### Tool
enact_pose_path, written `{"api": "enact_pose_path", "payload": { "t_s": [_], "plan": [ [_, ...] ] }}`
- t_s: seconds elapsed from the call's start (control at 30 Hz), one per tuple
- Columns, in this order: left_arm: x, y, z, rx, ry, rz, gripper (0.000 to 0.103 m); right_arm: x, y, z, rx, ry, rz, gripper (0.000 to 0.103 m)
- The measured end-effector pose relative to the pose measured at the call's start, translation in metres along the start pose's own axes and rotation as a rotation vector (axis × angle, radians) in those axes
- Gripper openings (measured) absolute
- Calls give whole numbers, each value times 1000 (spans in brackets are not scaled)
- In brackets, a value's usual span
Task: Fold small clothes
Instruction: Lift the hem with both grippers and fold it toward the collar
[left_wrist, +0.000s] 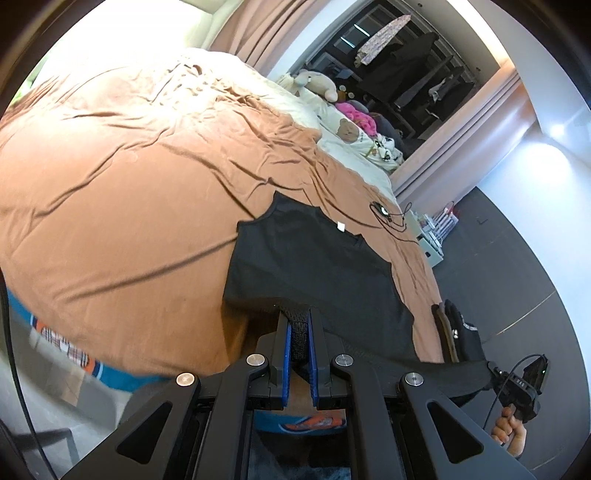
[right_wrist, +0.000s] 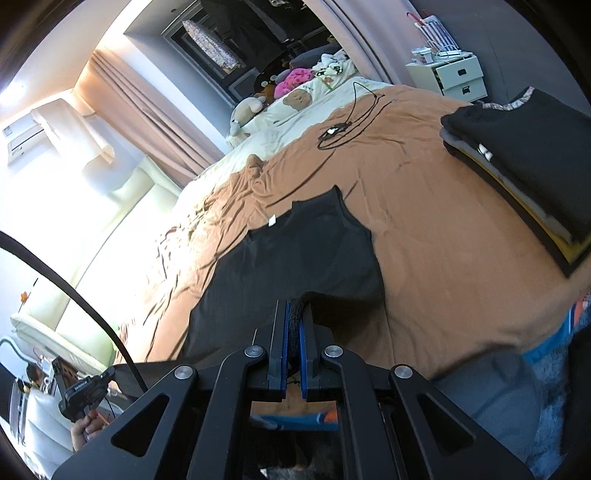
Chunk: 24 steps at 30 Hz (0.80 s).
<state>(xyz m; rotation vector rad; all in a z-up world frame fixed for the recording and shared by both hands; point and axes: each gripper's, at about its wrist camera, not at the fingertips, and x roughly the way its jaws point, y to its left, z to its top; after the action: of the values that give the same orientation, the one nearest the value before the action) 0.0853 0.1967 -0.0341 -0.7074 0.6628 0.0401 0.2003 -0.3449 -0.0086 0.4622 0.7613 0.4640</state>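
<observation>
At lower centre of each wrist view, the left gripper (left_wrist: 300, 321) and right gripper (right_wrist: 294, 314) are each pinched tight on a hem corner of the black top (left_wrist: 317, 258). The top lies spread up the frame over the brown bedspread (left_wrist: 129, 184). It looks light, limp and thin, so corners or hem seem the best places to hold it.

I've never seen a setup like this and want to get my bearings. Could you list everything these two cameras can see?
black sleeveless fabric top: one, black, spread on the bed, near hem lifted by both grippers
brown wrinkled bedspread: one, brown, covering the bed
stack of folded clothes: one, black on top with yellow below, at the bed's right edge
black cable with small device: one, black, lying beyond the top
cream bear-print pillow: one, cream, at the bed's head
white drawer unit: one, white, beside the bed
left gripper: one, black with blue pads, shut on the hem
right gripper: one, same colours, shut on the hem
</observation>
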Motion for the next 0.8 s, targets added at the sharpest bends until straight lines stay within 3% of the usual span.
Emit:
{"api": "enact_pose_path", "payload": {
  "t_s": [0.8],
  "plan": [
    [129,-12,109,16,76,123,8,152,5,100,12,46,-62,1]
  ]
}}
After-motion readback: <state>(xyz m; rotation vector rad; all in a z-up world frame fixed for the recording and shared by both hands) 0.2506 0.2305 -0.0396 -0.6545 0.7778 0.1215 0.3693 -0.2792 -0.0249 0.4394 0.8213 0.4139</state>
